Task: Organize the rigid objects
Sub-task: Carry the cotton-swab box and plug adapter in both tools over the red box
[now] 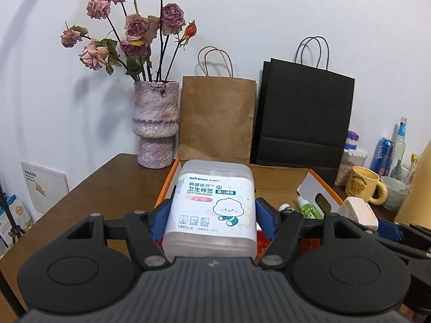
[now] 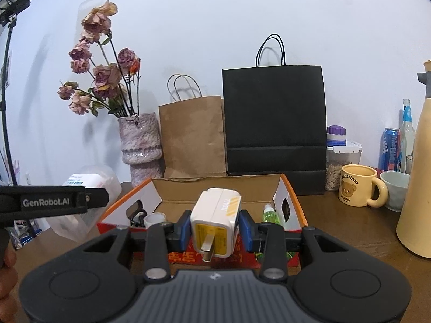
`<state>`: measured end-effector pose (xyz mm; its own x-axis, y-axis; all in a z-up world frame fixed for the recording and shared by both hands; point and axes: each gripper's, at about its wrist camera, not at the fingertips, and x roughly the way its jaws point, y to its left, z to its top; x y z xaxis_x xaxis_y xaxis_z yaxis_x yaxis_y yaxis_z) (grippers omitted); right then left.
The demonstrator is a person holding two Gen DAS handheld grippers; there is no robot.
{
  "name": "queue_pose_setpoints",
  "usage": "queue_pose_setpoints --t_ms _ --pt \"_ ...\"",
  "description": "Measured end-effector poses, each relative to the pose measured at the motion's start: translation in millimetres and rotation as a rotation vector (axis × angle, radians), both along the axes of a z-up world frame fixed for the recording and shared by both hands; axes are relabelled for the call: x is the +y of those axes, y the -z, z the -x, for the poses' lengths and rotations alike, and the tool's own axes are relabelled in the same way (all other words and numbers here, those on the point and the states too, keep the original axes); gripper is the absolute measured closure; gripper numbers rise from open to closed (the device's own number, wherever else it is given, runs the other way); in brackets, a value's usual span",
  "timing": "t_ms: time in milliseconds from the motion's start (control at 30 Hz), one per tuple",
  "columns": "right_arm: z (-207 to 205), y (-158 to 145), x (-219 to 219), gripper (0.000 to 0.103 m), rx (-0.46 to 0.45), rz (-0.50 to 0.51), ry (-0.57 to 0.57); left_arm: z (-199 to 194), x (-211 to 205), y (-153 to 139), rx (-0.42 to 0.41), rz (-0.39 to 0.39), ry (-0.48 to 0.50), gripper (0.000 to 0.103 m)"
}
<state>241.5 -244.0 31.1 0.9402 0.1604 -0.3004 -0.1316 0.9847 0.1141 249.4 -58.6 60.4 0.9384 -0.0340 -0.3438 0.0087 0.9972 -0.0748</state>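
My left gripper (image 1: 212,212) is shut on a clear plastic cotton buds box (image 1: 212,207) with a white label, held above the near left side of an open cardboard box (image 1: 280,180) with orange edges. My right gripper (image 2: 215,227) is shut on a white power adapter (image 2: 215,220) with a yellow label and metal prongs, held over the front of the same cardboard box (image 2: 215,188). The adapter also shows at the right in the left wrist view (image 1: 358,212). Inside the cardboard box lie a green bottle (image 2: 269,212) and a white tape roll (image 2: 155,219).
On the wooden table (image 2: 350,223) behind the box stand a pink vase with dried roses (image 2: 140,145), a brown paper bag (image 2: 194,137) and a black paper bag (image 2: 274,123). To the right are a yellow bear mug (image 2: 355,185), a jar, cans, a bottle and a cream jug (image 2: 420,183).
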Motion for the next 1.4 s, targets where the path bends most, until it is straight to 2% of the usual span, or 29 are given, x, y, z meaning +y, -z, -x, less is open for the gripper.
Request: queue_pose_setpoints --t_ms 500,900,1400 --pt "-50.2 2.3 3.4 0.067 0.023 -0.011 0.028 -45.8 1.7 -2.5 0.004 0.005 -0.047 0.036" --pt "-94.3 14.3 2.2 0.067 0.052 -0.044 0.034 -87.7 2.2 9.9 0.040 -0.013 -0.082 0.036" --pt "-143.1 31.4 6.5 0.067 0.076 -0.021 0.035 -135.7 8.2 26.1 0.077 -0.053 -0.114 0.036"
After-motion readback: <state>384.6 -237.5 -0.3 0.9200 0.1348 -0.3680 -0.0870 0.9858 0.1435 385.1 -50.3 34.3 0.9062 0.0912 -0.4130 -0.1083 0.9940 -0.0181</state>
